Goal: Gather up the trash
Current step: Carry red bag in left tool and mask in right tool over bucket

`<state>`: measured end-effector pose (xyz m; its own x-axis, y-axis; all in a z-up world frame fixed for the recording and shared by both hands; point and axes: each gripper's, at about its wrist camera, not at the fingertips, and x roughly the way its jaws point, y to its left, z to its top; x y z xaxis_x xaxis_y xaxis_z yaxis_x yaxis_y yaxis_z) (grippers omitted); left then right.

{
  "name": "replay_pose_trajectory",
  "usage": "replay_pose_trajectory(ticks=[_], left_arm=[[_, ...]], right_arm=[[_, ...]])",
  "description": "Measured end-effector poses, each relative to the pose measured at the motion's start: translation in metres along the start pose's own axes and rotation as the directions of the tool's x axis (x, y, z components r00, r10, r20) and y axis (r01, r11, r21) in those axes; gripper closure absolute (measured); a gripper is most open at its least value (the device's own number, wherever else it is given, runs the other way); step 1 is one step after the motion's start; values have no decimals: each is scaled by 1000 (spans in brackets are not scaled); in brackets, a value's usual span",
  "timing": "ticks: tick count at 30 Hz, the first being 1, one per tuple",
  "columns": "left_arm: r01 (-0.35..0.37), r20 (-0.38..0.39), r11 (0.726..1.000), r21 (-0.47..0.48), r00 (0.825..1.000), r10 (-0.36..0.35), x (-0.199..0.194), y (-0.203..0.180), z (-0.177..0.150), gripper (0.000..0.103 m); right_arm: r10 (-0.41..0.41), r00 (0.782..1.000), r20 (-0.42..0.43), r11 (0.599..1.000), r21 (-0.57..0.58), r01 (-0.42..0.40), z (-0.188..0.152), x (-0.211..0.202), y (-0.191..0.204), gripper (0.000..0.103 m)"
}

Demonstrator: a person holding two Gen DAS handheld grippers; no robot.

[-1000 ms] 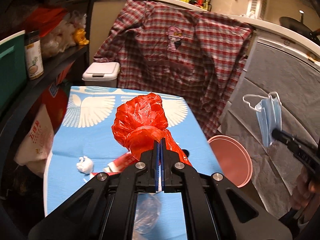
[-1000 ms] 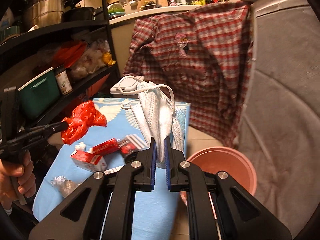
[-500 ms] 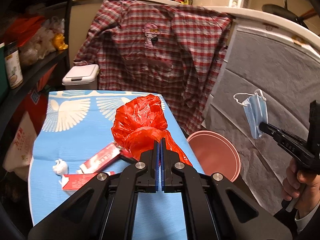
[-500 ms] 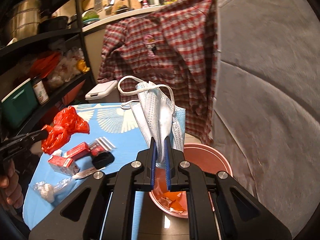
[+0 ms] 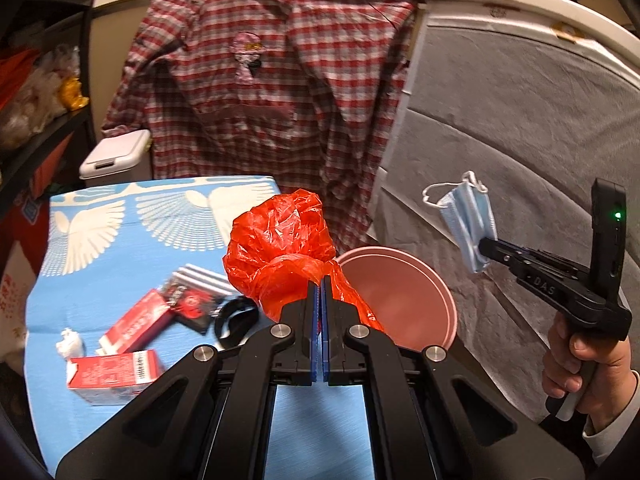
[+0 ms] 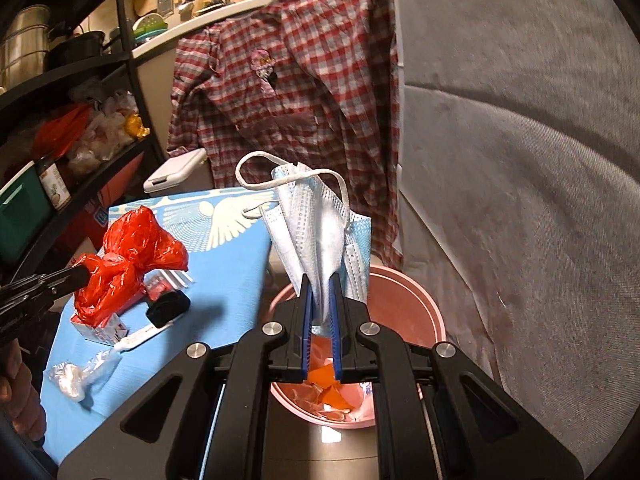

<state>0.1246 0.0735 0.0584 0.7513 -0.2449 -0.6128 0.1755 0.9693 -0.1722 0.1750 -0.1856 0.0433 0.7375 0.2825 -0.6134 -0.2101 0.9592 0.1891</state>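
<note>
Cluttered kitchen corner, red-and-grey checked shirt [image 5: 280,92] draped behind. Left tongs [image 5: 321,280] clamped tight on crumpled red plastic bag [image 5: 280,248], held above blue bird-print counter [image 5: 132,216] near its edge. Right tongs [image 6: 321,280] pinching folded light-blue face mask [image 6: 316,224] directly over round pink plastic bin [image 6: 404,300] (orange scraps inside). Further out on counter: red cartons [image 5: 116,372], black clip [image 6: 168,306], crumpled clear wrapper [image 6: 76,374].

Both wrist views look steeply down, close, sharing the blue table [image 5: 120,240] and pink bin [image 6: 404,304].
</note>
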Motion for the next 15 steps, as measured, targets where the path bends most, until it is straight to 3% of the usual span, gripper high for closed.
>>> replay_pose_trajectory(ticks=[15], left_arm=[[54, -57, 996, 68, 997, -51, 43, -48, -1, 102]], right_arm=[[-34, 999, -41, 999, 29, 35, -4, 15, -22, 94]])
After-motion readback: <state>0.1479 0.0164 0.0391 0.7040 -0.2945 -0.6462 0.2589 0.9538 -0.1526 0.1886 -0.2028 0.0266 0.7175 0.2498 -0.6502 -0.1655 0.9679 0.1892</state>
